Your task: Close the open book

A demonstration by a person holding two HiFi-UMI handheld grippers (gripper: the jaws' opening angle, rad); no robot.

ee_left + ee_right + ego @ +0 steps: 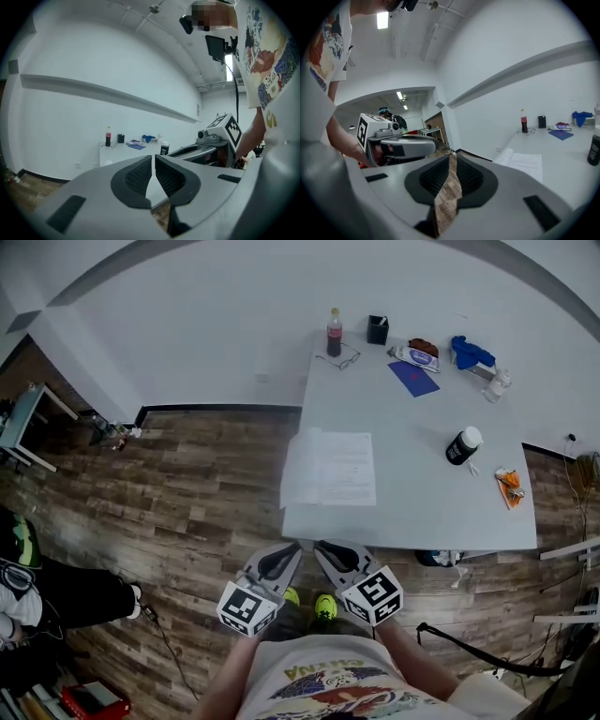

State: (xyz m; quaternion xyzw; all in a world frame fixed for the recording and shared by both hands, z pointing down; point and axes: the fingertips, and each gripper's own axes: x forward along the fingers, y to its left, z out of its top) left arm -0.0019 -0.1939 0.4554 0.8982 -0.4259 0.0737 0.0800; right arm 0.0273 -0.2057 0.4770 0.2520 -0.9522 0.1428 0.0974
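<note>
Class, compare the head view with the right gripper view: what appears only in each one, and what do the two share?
Only the head view shows the person's green shoes and the small orange item lying on the right. Only the right gripper view shows the ceiling light and the doorway into another room. Both show the open book, the cola bottle and the white table.

book (330, 468) print too small, shirt (323, 685) lettering unreadable
</note>
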